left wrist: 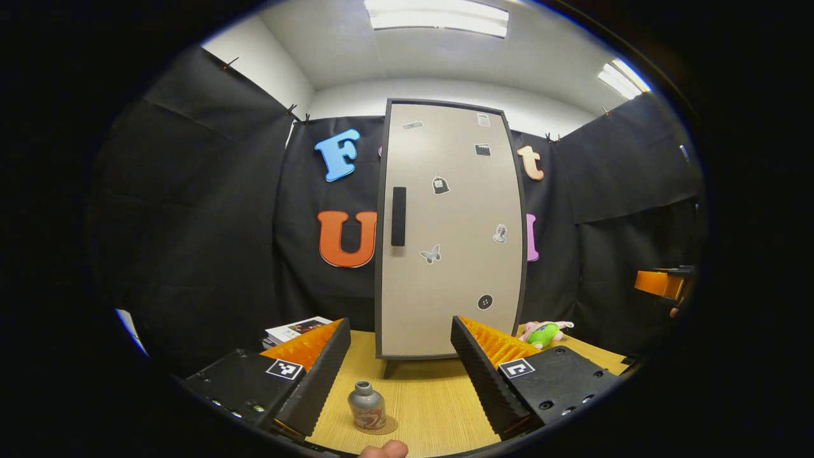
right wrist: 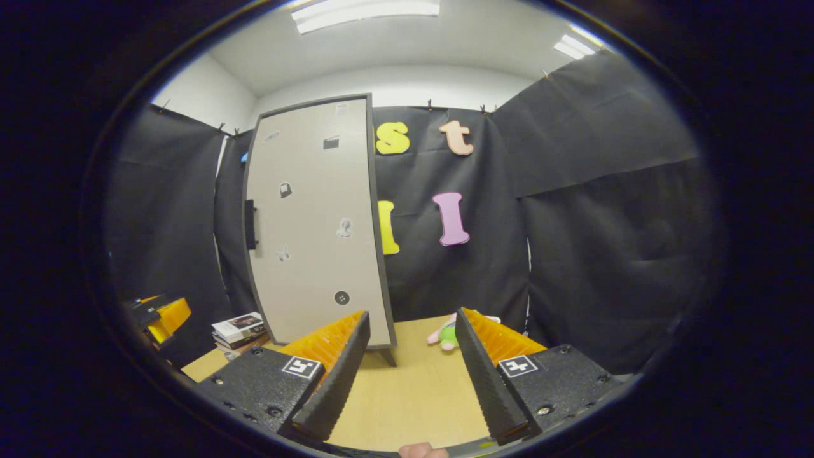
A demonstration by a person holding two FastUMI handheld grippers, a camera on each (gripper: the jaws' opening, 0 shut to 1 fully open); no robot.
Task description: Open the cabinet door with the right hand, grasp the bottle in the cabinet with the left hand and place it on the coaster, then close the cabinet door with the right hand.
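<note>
The small grey metal bottle with a red label [left wrist: 367, 405] stands upright on a round brown coaster [left wrist: 380, 425] on the light wooden counter [left wrist: 432, 401], in front of the tall beige cabinet with a dark frame [left wrist: 451, 235]. In the left gripper view the bottle sits low between the fingers of the left gripper [left wrist: 400, 375], whose jaws are spread wide and touch nothing. The cabinet door looks shut, its black vertical handle [left wrist: 399, 216] on the left edge, though the fisheye bend makes a small gap hard to rule out. So the task appears complete, or nearly so. The right gripper [right wrist: 407, 375] is also wide open and empty, with the cabinet lying ahead and to its left, its handle [right wrist: 250, 224] on the far edge. A green and pink plush toy [left wrist: 544, 332] lies right of the cabinet.
</note>
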